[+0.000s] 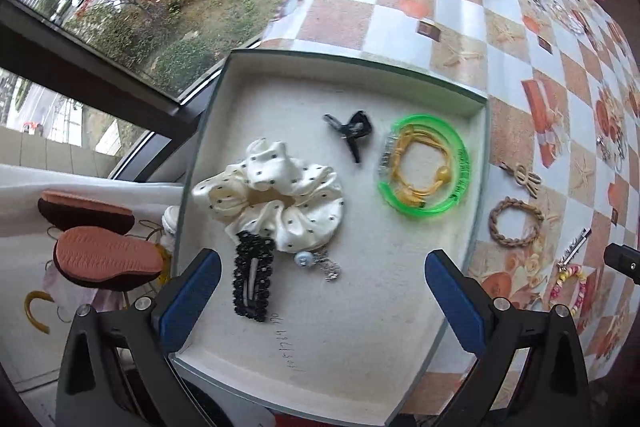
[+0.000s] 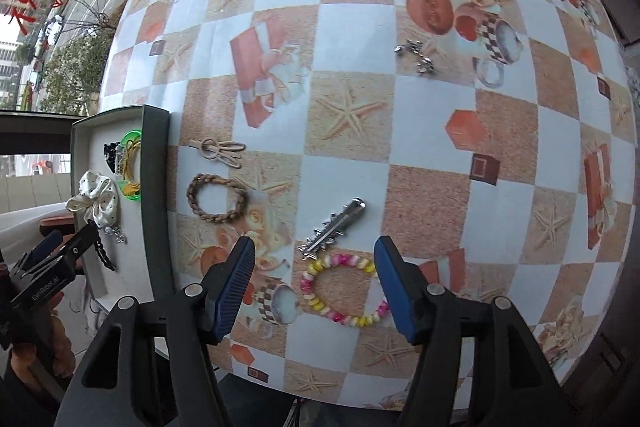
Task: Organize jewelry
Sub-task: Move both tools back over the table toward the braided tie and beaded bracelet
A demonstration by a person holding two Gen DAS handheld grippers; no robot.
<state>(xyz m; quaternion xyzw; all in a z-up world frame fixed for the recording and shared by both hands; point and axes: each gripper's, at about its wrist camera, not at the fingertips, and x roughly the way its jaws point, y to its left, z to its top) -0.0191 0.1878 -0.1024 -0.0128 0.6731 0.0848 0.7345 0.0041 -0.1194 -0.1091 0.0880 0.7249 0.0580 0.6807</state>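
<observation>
Tray: a shallow rectangular tray [image 1: 478, 163] with a dull green rim and pale, felt-like lining sits at the tabletop's left edge, by the window.
Inside the tray: a cream satin scrunchie [image 1: 276, 197] with dark dots, puffy and crumpled, lies near the middle; a black beaded snap clip [image 1: 254, 275] touches its near side; a small silver charm with a pearly bead [image 1: 318, 263] lies just beside that; a glossy black claw clip [image 1: 352, 133] sits toward the far wall; a translucent neon-green open bangle [image 1: 424, 169] rings a coil of yellow cord (the cord lies wholly inside the ring).
Tabletop: glossy checked oilcloth [image 2: 360, 27] printed with starfish and gift boxes.
Loose pieces: just outside the tray's right wall lie a tan looped hairpin [image 2: 222, 151] and a braided brown ring [image 2: 218, 199]; nearer the front edge, a spiky silver metal barrette [image 2: 334, 229] almost touches a bracelet of pink, yellow and white beads [image 2: 344, 291]; a small silver trinket [image 2: 416, 57] lies well apart, toward the far side.
Left hand-held gripper [image 1: 322, 301]: blue ribbed pads spread wide, holding nothing, poised over the tray's near end.
Right hand-held gripper [image 2: 314, 285]: pads apart, holding nothing, flanking the beaded bracelet from above the front edge.
</observation>
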